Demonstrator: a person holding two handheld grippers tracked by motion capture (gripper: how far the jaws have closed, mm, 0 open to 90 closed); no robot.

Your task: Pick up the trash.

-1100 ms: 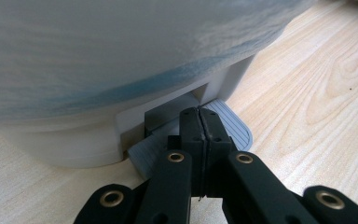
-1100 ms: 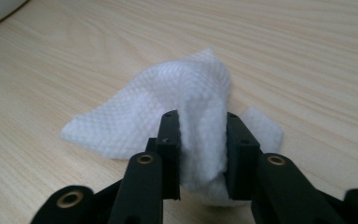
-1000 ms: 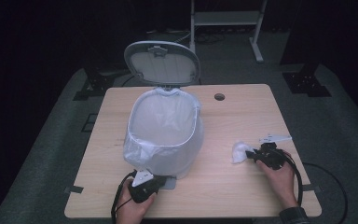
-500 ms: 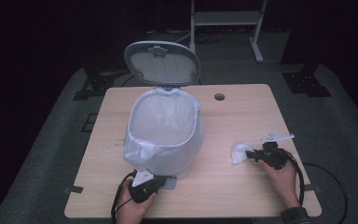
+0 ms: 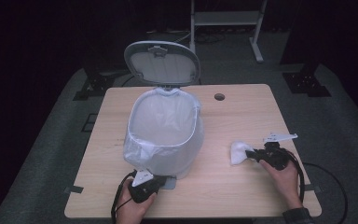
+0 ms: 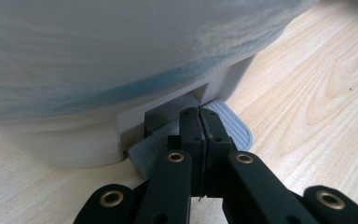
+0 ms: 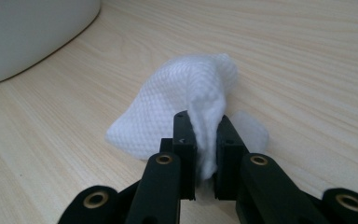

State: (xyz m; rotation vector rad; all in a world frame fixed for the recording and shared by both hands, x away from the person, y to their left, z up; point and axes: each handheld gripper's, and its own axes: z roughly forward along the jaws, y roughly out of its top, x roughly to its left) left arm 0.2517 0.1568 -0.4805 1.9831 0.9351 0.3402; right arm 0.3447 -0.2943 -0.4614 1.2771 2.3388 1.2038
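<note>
A pedal bin (image 5: 168,140) lined with a white bag (image 5: 142,151) is seen standing mid-table (image 5: 242,107), lid (image 5: 162,63) raised upright at the back. The left gripper (image 5: 154,179) is held at the bin's near base; in the left gripper view its jaws are pressed together with nothing between them, tips resting on the grey ribbed pedal (image 6: 228,123). Whether the pedal is pushed down can't be told. The right gripper (image 5: 251,154) is clamped on a crumpled white paper towel (image 5: 238,151), which sits on the table to the right of the bin, apart from it. In the right gripper view a fold of towel (image 7: 177,109) is pinched between the jaws; the rest rests on the wood.
</note>
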